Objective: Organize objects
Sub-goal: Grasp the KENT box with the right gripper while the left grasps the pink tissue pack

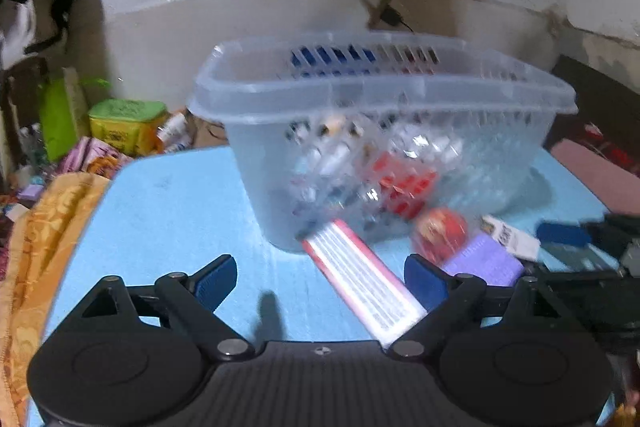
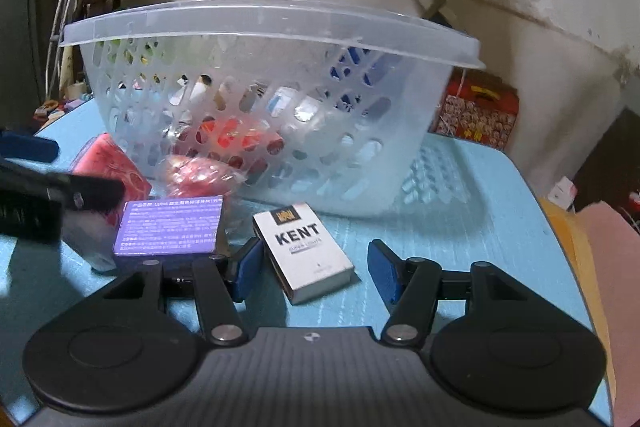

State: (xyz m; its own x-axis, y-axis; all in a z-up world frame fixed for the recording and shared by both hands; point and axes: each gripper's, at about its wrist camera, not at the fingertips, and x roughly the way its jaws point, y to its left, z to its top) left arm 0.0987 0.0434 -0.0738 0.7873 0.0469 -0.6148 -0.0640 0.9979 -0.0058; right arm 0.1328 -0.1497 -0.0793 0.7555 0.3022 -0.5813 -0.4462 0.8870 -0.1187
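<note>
A clear plastic basket [image 1: 400, 95] [image 2: 280, 27] holding several small items stands on the blue table [image 1: 168, 203]. In front of it lie a long red-and-white box [image 1: 360, 279], a red wrapped ball [image 1: 440, 231] [image 2: 196, 175], a purple box [image 1: 484, 259] [image 2: 172, 225] and a white KENT pack [image 2: 304, 251] [image 1: 510, 237]. My left gripper [image 1: 320, 279] is open, its jaws either side of the red-and-white box. My right gripper [image 2: 316, 269] is open, its jaws either side of the KENT pack. The left gripper shows at the left edge of the right wrist view [image 2: 28, 147].
An orange cloth [image 1: 44, 247] hangs off the table's left side. Clutter with a yellow-green tub [image 1: 124, 125] lies beyond the left edge. A red printed box [image 2: 476, 115] sits behind the table on the right. A pink box [image 2: 112, 163] lies by the basket.
</note>
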